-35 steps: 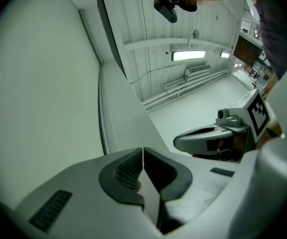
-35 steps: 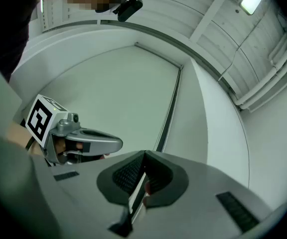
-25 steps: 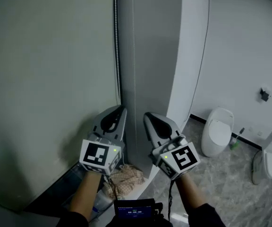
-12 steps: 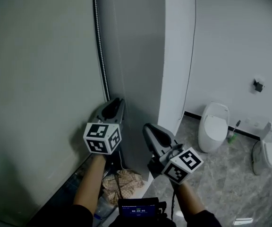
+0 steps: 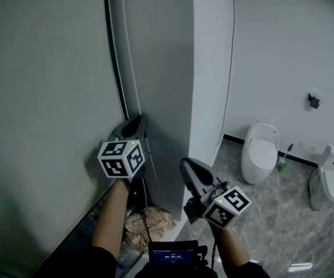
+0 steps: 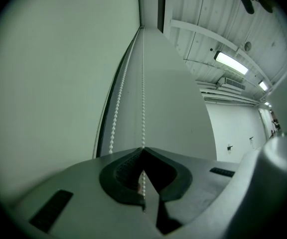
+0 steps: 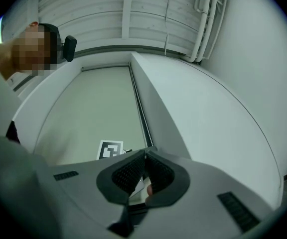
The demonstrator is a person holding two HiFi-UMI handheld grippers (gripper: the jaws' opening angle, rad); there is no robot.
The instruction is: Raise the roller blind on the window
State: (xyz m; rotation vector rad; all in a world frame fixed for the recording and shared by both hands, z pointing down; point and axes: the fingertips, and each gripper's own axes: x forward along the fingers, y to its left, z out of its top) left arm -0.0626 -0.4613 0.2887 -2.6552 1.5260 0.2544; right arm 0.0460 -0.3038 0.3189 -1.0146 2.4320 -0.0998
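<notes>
Left gripper view is showing the left gripper point(image 6: 143, 151) pinching one strand of the chain point(image 6: 143, 103), jaws meeting tip to tip on the beads, just beside the lowered blind point(image 6: 59, 83). The right gripper point(image 5: 188, 167) is hanging lower, jaws closed on nothing. Doing this well is likely meaning pulling straight down along the strand, keeping the pinch firm, and regripping higher with the free gripper.

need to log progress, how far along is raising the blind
Done: the left tongs are shut on one strand of the bead chain. In hand: that grip, ready for a pull. Left: the roller blind hangs down past the left tongs in the head view, not yet raised; the right tongs are shut, empty and off the chain.
</notes>
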